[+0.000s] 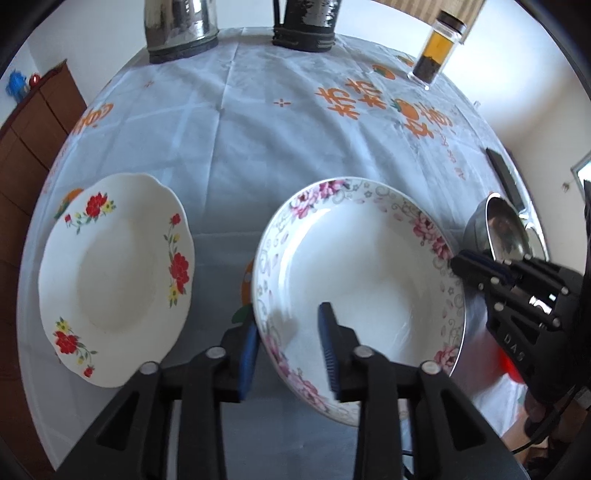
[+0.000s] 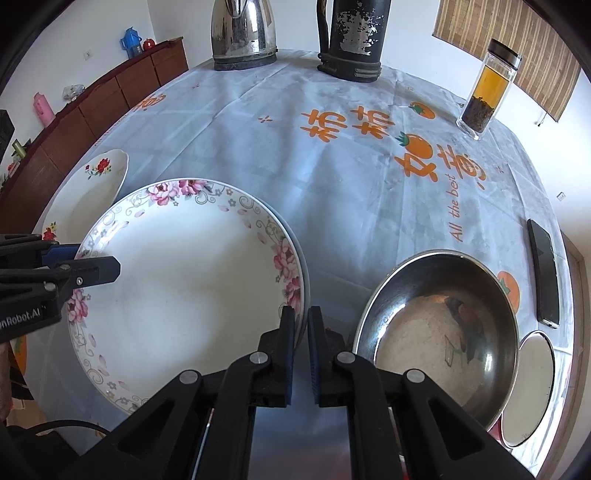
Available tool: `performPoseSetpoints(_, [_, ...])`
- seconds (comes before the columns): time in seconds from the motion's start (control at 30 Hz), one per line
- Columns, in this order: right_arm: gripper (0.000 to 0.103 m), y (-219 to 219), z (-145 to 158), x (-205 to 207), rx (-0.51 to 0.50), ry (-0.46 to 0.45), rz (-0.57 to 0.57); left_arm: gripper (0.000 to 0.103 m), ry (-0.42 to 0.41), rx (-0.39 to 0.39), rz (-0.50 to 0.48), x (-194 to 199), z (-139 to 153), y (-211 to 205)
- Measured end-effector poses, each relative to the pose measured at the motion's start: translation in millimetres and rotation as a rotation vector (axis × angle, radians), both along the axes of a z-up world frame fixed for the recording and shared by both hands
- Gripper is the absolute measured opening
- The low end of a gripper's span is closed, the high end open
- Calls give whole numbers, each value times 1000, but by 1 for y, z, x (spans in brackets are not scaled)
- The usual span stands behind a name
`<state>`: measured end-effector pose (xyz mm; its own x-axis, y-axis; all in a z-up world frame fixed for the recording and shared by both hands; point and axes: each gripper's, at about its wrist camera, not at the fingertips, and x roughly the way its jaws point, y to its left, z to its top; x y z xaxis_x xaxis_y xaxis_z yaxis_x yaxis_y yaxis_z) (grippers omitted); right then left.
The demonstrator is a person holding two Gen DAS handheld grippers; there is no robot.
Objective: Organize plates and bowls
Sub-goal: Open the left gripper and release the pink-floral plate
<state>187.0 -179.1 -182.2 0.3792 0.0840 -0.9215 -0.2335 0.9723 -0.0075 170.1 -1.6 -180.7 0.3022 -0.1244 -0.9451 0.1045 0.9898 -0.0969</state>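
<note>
A white plate with pink flowers (image 1: 362, 273) (image 2: 184, 295) lies near the table's front edge. Its left rim passes between the blue pads of my left gripper (image 1: 288, 343) (image 2: 85, 258), which stand apart and open: one pad is outside the rim, the other over the plate. My right gripper (image 2: 303, 347) (image 1: 458, 262) is shut on the plate's right rim. A grey edge shows under that rim; I cannot tell what it belongs to. A scalloped white plate with red flowers (image 1: 114, 280) (image 2: 92, 192) lies to the left, and a steel bowl (image 2: 439, 332) (image 1: 506, 229) to the right.
A round table under a white cloth with orange print (image 1: 258, 140) (image 2: 332, 177) carries a steel kettle (image 2: 243, 33), a black thermos (image 2: 354, 37) and a glass tea bottle (image 2: 487, 88) at the back. A phone (image 2: 543, 273) and a small steel dish (image 2: 528, 387) lie at the right edge.
</note>
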Motion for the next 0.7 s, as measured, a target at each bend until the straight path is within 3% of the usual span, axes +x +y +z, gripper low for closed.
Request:
performPoseSetpoints(0.2, [7,1,5,0,-5,-20,1,55,-39,60,-67,-2,7,-13])
performPoseSetpoints(0.7, [8,11,24,-10,36,-58,22,60,-63,20,-3,-7,22,1])
